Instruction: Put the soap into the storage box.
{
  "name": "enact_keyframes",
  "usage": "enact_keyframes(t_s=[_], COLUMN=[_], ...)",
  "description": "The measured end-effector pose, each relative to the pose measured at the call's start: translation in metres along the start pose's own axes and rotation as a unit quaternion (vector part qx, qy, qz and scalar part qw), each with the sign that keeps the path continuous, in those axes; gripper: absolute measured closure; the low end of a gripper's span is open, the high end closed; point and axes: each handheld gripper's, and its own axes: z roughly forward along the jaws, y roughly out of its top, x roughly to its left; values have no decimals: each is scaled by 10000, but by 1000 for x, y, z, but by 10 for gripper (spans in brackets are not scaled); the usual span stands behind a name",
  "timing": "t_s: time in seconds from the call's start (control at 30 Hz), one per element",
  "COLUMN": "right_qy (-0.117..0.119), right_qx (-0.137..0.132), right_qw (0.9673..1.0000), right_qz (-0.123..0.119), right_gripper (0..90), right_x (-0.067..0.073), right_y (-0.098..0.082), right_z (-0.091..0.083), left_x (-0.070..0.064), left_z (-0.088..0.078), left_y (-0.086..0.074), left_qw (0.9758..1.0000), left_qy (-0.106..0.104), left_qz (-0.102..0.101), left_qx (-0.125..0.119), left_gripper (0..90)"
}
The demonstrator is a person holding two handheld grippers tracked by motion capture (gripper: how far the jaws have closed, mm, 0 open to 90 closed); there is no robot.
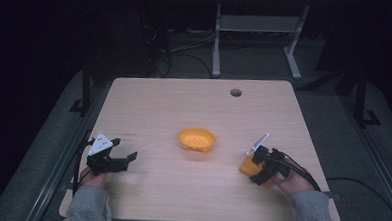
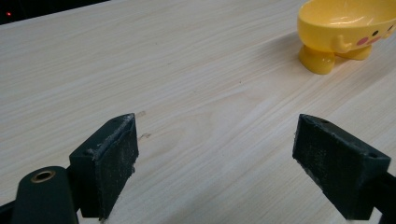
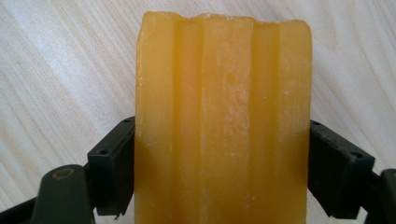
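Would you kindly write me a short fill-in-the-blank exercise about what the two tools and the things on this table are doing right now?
1. The right tool is shut on an orange ____ with lengthwise ridges.
2. The left tool stands ____, with nothing between its jaws.
3. The yellow bowl stands on the wooden table, roughly ____ the two tools.
4. A round ____ is cut into the table near its far edge.

Missing words: block; open; between; hole

Wooden table (image 1: 180, 200), yellow bowl (image 1: 196, 139), orange block (image 1: 247, 167)
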Motion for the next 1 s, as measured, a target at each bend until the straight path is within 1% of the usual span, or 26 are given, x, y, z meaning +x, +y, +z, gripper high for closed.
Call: enact_keyframes(t_s=[0.23,0.33,0.4,0.43,0.57,0.63,0.8,1.0], right_qy=[43,103,65,101,40,45,61,62], right_qx=[-30,-94,-162,-188,-254,-264,-311,-351], right_qw=[9999,9997,9996,9996,9993,9991,9985,9977], right_qz=[-157,-194,-227,-207,-288,-325,-439,-575], right_gripper=[213,214,214,214,214,214,214,214], right_x=[0,2,2,2,2,2,2,-3], right_y=[0,1,3,4,12,17,28,43], right_z=[-2,-3,-6,-8,-15,-18,-25,-34], left_x=[0,0,0,0,0,0,-1,0], left_z=[0,0,-1,-1,-1,-1,-1,-1], left_y=[0,0,0,0,0,0,1,1], left_qw=[10000,10000,10000,10000,10000,10000,10000,10000], left_qy=[2,2,1,3,1,-3,-9,-7], left_qz=[-6,-22,-6,-21,-25,-46,-57,-51], left_qx=[2,-4,-9,-10,-32,-54,-21,-29], left_gripper=[138,138,138,138,138,138,138,138])
